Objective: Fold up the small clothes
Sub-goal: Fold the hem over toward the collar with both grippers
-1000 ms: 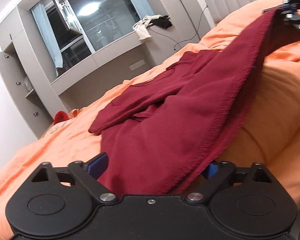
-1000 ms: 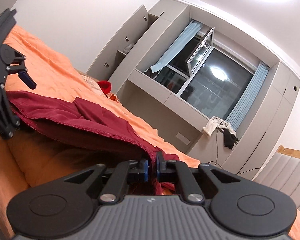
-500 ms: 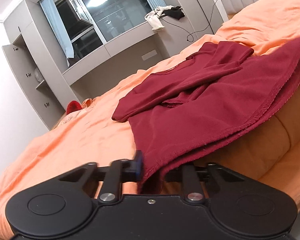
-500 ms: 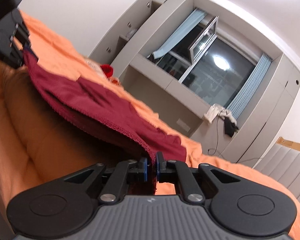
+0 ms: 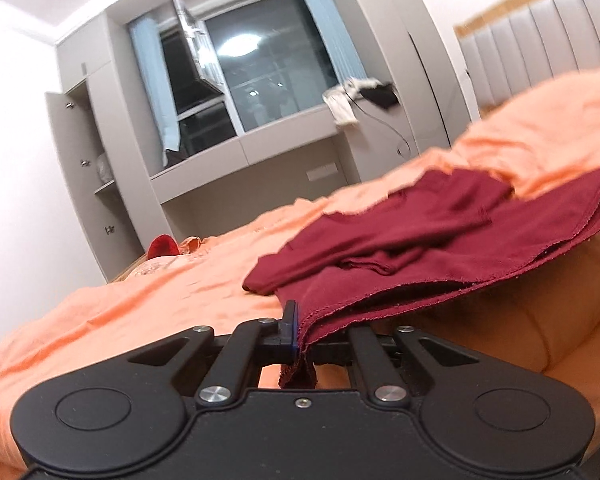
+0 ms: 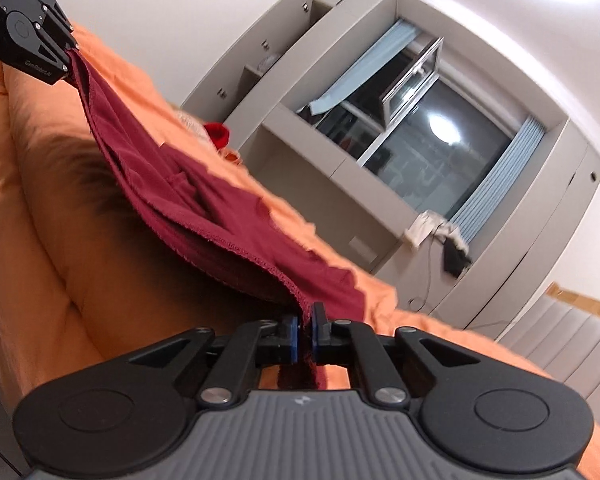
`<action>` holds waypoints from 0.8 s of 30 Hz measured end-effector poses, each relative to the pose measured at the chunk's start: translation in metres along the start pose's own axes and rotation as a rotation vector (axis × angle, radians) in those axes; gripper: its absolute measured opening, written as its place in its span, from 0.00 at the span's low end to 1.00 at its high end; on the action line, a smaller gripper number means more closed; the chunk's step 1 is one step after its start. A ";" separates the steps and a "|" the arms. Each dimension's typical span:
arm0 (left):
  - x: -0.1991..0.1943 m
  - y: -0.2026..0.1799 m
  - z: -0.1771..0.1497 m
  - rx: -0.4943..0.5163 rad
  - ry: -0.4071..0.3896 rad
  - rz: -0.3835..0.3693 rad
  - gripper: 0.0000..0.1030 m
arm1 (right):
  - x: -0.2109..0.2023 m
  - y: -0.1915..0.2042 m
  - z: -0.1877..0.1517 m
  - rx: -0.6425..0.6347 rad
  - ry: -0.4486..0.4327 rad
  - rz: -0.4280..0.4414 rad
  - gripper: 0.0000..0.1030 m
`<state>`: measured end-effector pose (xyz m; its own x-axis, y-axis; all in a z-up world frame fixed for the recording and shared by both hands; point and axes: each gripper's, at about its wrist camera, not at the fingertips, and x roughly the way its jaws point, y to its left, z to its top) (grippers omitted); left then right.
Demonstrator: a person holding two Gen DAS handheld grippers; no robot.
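A dark red garment (image 5: 440,248) lies spread on the orange bed cover (image 5: 140,312), its near hem lifted off the bed. My left gripper (image 5: 302,330) is shut on one corner of that hem. My right gripper (image 6: 305,330) is shut on the other corner of the garment (image 6: 204,208). In the right wrist view the left gripper (image 6: 70,50) shows at the top left, with the hem stretched between the two. A sleeve lies folded across the garment's top.
A grey padded headboard (image 5: 540,48) stands at the right. Grey cabinets and a window (image 5: 260,72) fill the far wall. A small red item (image 5: 162,246) lies at the bed's far edge. Pale and black items (image 5: 360,96) hang off the ledge.
My left gripper has closed on the hem corner, which it stood open around a second ago. Both grippers have lifted the hem and drawn it taut between them.
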<state>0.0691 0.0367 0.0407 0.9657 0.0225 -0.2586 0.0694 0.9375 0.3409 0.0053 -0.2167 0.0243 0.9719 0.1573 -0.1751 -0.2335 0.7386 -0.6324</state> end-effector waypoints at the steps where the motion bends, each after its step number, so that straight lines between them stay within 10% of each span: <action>1: -0.007 0.002 0.002 -0.020 -0.010 -0.002 0.05 | -0.005 -0.001 0.001 0.003 -0.012 -0.014 0.06; 16: -0.146 0.013 0.042 -0.099 -0.245 -0.017 0.05 | -0.144 -0.041 0.038 0.093 -0.226 -0.147 0.06; 24: -0.142 0.017 0.049 -0.138 -0.220 -0.037 0.05 | -0.126 -0.051 0.042 0.105 -0.243 -0.142 0.06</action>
<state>-0.0551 0.0320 0.1274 0.9954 -0.0744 -0.0610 0.0854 0.9751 0.2048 -0.1041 -0.2468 0.1109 0.9764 0.1900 0.1031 -0.1024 0.8263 -0.5538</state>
